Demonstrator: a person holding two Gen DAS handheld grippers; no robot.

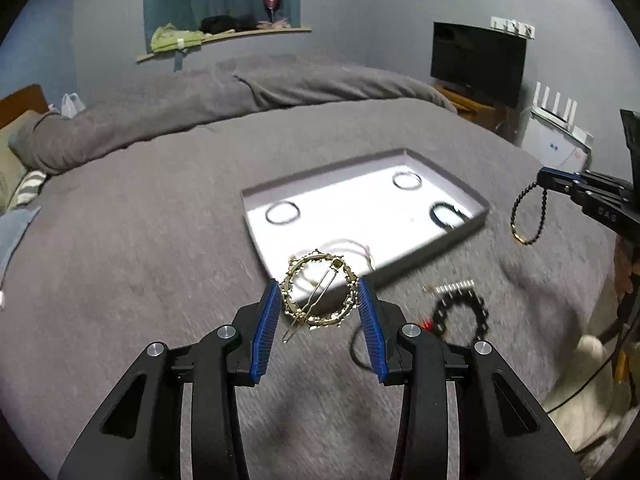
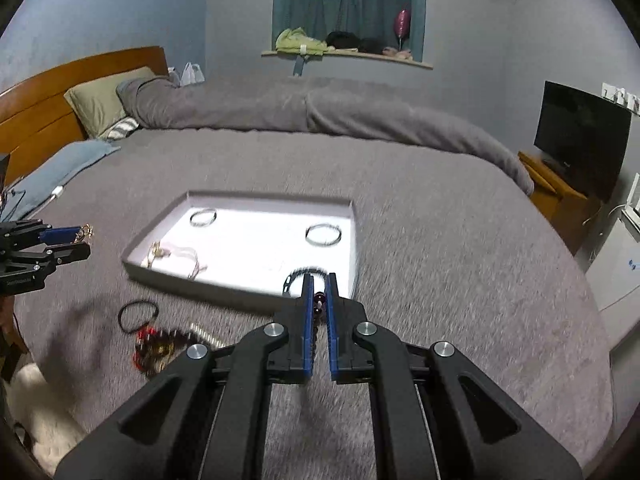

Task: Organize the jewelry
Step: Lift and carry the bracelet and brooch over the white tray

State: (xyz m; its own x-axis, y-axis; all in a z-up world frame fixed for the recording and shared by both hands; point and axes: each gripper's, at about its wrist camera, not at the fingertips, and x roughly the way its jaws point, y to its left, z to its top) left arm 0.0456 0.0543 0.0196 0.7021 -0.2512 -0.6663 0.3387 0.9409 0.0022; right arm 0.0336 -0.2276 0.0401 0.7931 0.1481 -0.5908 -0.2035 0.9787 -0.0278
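The job looks about half done. The tray (image 1: pixel 476 200) on the bed (image 1: pixel 140 240) already has four pieces in it: a ring (image 1: pixel 282 213) at the left, a pale chain (image 1: pixel 352 246) near the front, a ring (image 1: pixel 407 180) at the back and a dark band (image 1: pixel 446 216) at the right. A small pile (image 1: pixel 460 308) of beads is left on the bed, just in front of the tray.

The left gripper (image 1: pixel 319 300) holds a gold clip (image 1: pixel 318 298) squeezed between its pads, in the air by the tray's front edge. The right gripper (image 2: pixel 319 296) is pinched on a bead bracelet (image 1: pixel 528 216), which hangs down beside the tray's right end.
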